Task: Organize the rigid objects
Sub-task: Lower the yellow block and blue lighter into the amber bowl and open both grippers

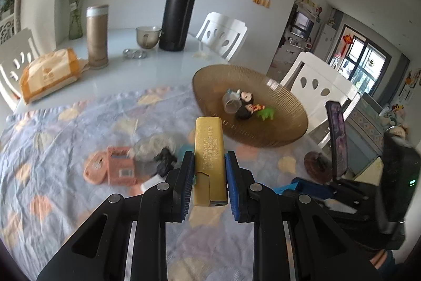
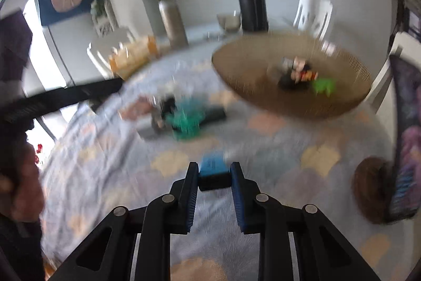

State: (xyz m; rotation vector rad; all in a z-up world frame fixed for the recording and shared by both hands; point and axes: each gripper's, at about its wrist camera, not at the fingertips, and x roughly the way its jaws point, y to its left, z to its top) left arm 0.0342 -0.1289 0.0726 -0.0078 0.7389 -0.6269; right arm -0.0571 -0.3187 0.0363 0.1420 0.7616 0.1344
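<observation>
My left gripper (image 1: 209, 158) is shut on a gold lighter (image 1: 209, 149) with printed text, held above the patterned cloth, short of the brown ribbed bowl (image 1: 284, 133). The bowl holds small figurines (image 1: 247, 106), a clear cup and a green toy. My right gripper (image 2: 214, 170) is shut on a small blue and black block (image 2: 213, 171) above the cloth, with the bowl (image 2: 252, 94) ahead to the right; this view is blurred by motion. A pile of small objects lies on the cloth: a pink card and tag (image 1: 119, 169), a black figure, a teal toy (image 2: 186, 120).
A black flask (image 1: 179, 7), a gold thermos (image 1: 97, 36), a glass cup (image 1: 148, 36), a tissue pack (image 1: 50, 74) and a vase stand at the back of the table. A phone on a stand (image 1: 338, 141) and a round brown coaster (image 2: 368, 188) are at the right. White chairs surround the table.
</observation>
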